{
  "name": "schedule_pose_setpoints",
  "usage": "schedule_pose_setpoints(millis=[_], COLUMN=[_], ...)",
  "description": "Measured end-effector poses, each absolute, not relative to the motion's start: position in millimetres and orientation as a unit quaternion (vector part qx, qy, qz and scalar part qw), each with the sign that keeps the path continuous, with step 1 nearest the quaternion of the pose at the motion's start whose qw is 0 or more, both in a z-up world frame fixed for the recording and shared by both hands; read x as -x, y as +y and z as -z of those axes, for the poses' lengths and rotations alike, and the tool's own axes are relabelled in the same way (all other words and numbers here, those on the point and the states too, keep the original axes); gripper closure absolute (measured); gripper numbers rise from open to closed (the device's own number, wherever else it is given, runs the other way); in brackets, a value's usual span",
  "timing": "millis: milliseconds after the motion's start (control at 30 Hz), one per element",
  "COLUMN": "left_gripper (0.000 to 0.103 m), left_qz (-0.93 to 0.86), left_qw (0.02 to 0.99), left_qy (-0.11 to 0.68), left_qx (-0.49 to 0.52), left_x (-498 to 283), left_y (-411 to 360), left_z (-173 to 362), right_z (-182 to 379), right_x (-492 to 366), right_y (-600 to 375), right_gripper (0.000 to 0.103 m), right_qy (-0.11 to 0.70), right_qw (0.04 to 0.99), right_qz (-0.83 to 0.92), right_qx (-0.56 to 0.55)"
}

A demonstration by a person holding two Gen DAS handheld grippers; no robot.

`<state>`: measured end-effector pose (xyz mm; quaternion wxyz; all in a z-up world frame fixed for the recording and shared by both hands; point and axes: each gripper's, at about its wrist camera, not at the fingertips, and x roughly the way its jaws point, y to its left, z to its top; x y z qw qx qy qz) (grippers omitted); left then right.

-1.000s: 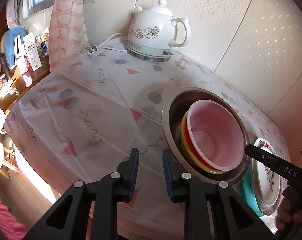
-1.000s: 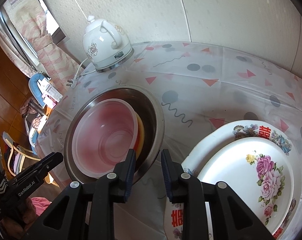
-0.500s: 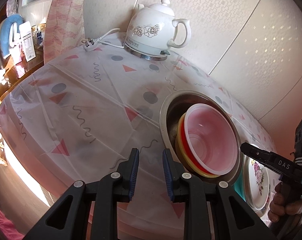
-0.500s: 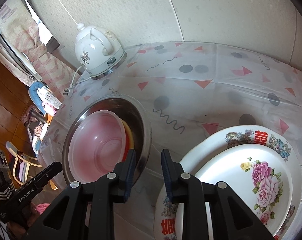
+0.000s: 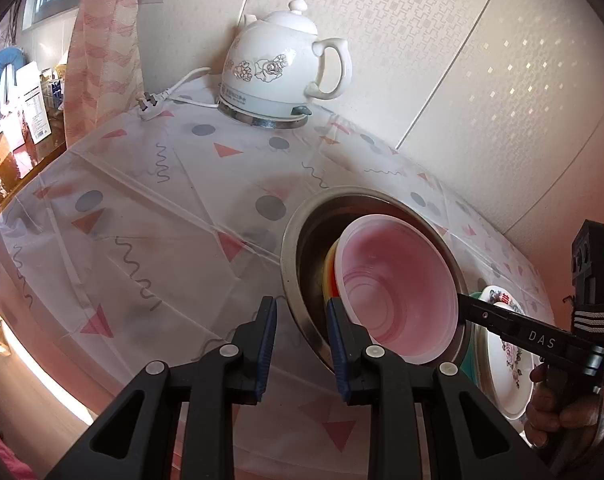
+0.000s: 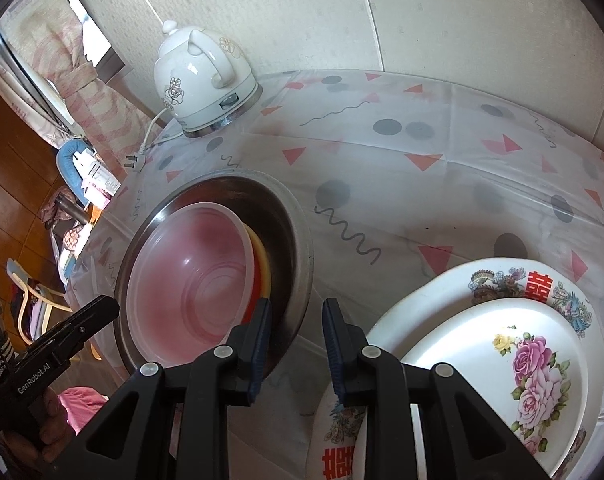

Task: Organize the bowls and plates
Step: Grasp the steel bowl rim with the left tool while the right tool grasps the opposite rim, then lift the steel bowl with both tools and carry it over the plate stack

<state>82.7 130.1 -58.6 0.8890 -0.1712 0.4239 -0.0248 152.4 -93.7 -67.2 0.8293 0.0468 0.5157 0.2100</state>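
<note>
A steel bowl (image 5: 298,240) (image 6: 298,236) stands on the table and holds a nest of bowls: a clear pinkish plastic bowl (image 5: 397,292) (image 6: 190,276) on top of a red and a yellow one (image 6: 264,264). To its right lies a stack of floral plates (image 6: 497,344) (image 5: 505,364). My left gripper (image 5: 302,340) is open and empty, above the table by the steel bowl's near rim. My right gripper (image 6: 296,340) is open and empty, between the steel bowl and the plates.
A white electric kettle (image 5: 282,76) (image 6: 202,80) stands at the back of the table by the wall, its cord and plug (image 5: 150,100) trailing left. A pink curtain (image 5: 102,40) hangs at the left. The patterned tablecloth (image 5: 142,208) drops off at the near edge.
Both grippers have drawn back and shifted a little, so the kettle and bowls sit differently in view. Both stay open and empty. The bowls and plates have not moved.
</note>
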Motion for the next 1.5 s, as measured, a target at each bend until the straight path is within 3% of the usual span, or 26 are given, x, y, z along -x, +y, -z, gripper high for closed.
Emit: schedule_pose_setpoints(millis=[233, 400, 467, 933, 1167, 1500], left_gripper=[0.077, 0.078, 0.082, 0.08, 0.085, 0.076], left_qz=[0.018, 0.019, 0.022, 0.011, 0.012, 0.02], left_qw=[0.885, 0.885, 0.887, 0.885, 0.891, 0.892], left_qy=[0.435, 0.436, 0.434, 0.434, 0.425, 0.42], left_qx=[0.164, 0.163, 0.155, 0.169, 0.158, 0.164], left_x=[-94, -98, -99, -102, -98, -90], left_y=[129, 130, 127, 132, 128, 127], left_z=[71, 72, 71, 74, 72, 65], right_z=[67, 67, 70, 79, 78, 74], right_x=[-155, -159, -160, -166, -162, -156], right_y=[-85, -80, -80, -80, -79, -81], right_gripper=[0.078, 0.086, 0.086, 0.084, 0.085, 0.085], right_qy=[0.511, 0.507, 0.509, 0.521, 0.518, 0.514], right_qw=[0.831, 0.835, 0.833, 0.822, 0.824, 0.824], right_qz=[-0.219, -0.215, -0.219, -0.225, -0.227, -0.236], right_qx=[-0.026, 0.0, -0.003, -0.031, -0.027, -0.037])
